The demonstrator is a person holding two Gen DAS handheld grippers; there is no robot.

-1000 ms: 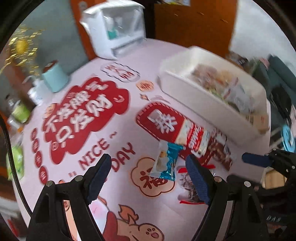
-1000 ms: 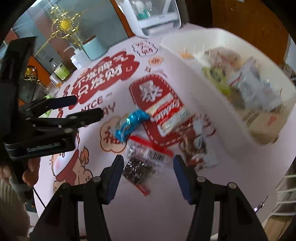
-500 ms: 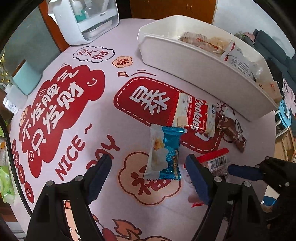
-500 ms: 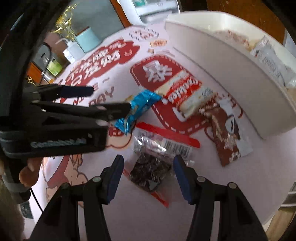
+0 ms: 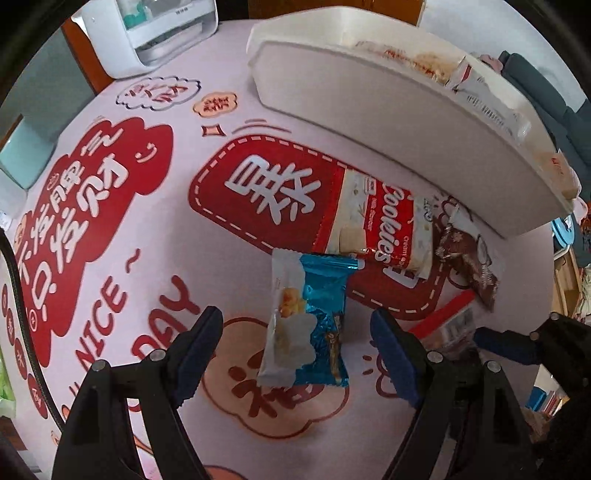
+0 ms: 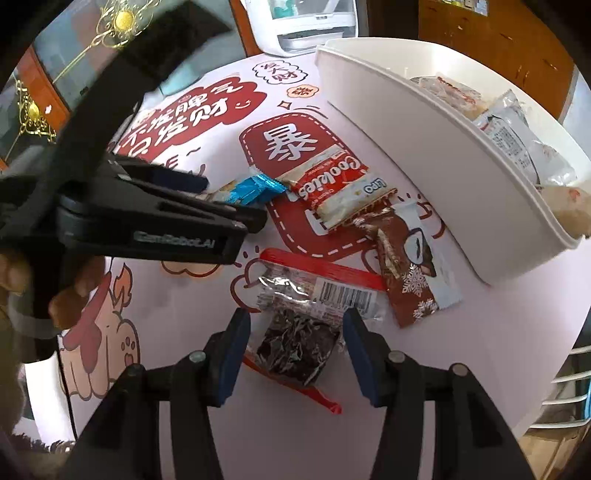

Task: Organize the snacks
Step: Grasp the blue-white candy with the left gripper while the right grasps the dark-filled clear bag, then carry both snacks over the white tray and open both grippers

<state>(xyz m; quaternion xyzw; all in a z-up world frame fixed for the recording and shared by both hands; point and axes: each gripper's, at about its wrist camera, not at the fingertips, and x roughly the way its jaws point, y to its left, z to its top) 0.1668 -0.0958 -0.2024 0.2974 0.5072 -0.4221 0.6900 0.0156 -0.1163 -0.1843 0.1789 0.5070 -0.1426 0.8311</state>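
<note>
The left gripper (image 5: 297,332) is straddling, jaws wide, the blue-and-white foil snack packet (image 5: 308,325), while the right gripper (image 6: 295,343) is bracketing, open, the clear red-edged dark-snack bag (image 6: 295,332).

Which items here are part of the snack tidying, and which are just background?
Part of the job: blue snack packet, cookies packet, brown chocolate wrapper, clear bag of dark snacks, white bin.

Just lying about: white appliance, teal container.
</note>
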